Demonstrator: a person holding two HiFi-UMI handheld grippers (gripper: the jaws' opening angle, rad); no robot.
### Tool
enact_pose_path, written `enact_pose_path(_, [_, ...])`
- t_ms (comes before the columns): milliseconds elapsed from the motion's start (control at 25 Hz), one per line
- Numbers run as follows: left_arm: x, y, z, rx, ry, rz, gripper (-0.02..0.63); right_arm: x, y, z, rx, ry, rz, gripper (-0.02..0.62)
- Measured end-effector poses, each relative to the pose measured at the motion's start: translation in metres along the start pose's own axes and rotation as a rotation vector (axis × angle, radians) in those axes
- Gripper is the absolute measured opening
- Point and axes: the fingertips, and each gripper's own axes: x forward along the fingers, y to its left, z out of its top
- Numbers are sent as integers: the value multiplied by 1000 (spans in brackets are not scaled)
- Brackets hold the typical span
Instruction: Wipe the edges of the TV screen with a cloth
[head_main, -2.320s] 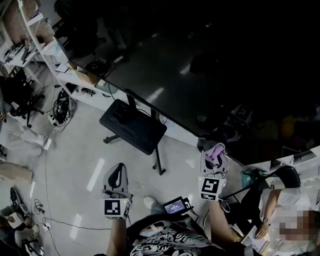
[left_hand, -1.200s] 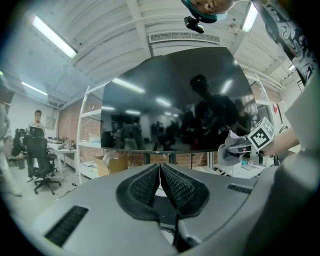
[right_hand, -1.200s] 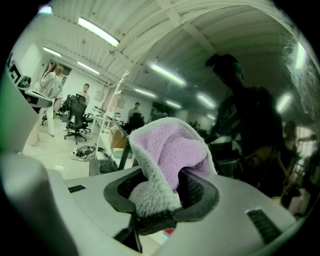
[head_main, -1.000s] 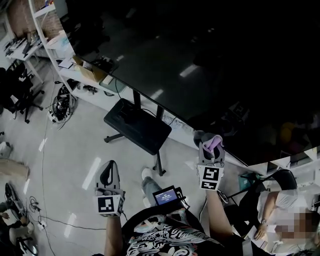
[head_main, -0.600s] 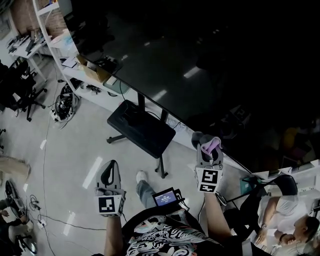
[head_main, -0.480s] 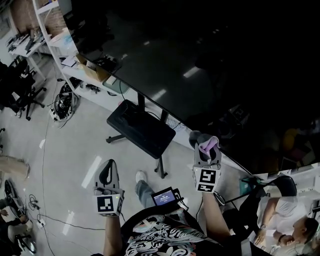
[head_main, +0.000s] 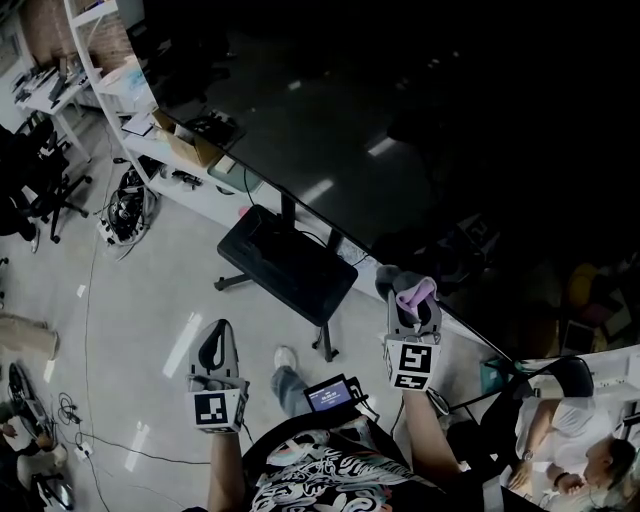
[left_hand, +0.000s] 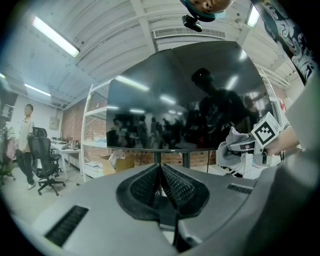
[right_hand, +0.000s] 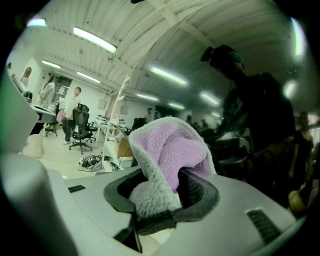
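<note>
The TV screen (head_main: 400, 120) is a large dark panel on a stand, and its lower edge runs diagonally down to the right. My right gripper (head_main: 410, 300) is shut on a purple and grey cloth (head_main: 412, 290), held right at that lower edge; whether it touches I cannot tell. In the right gripper view the cloth (right_hand: 170, 155) bulges out of the jaws, with the dark screen (right_hand: 260, 125) close behind. My left gripper (head_main: 215, 350) hangs lower left over the floor, shut and empty. The left gripper view shows its pads (left_hand: 175, 187) pressed together, the TV (left_hand: 185, 95) ahead and the cloth (left_hand: 231, 147) at right.
The stand's black base (head_main: 290, 265) sits on the floor under the screen. A white shelf (head_main: 100, 60), a cardboard box (head_main: 185, 145), a cable pile (head_main: 125, 205) and an office chair (head_main: 40, 190) lie left. A seated person (head_main: 560, 440) is at lower right; another person (left_hand: 24, 145) stands far left.
My right gripper with the cloth has drifted a little left and up along the TV's lower edge. The left gripper has barely moved. The head view has shifted slightly.
</note>
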Motion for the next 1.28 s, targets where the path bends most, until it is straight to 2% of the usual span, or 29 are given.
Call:
enact_pose_path(120, [8,9,4,-26,-41,16,20,9,4,-1,-7,3,3,187])
enact_pose_path(440, [11,43,18,-26,-55,53,20,33,28,18,-14,2,38,187])
enact_pose_path(680, [20,65,15,-31,-50,78,20,54,46,23,-13,2,65,187])
enact_pose_path(1280, [59,85,14,-42,-31,42,20,80,77,46,-21,-12,97,187])
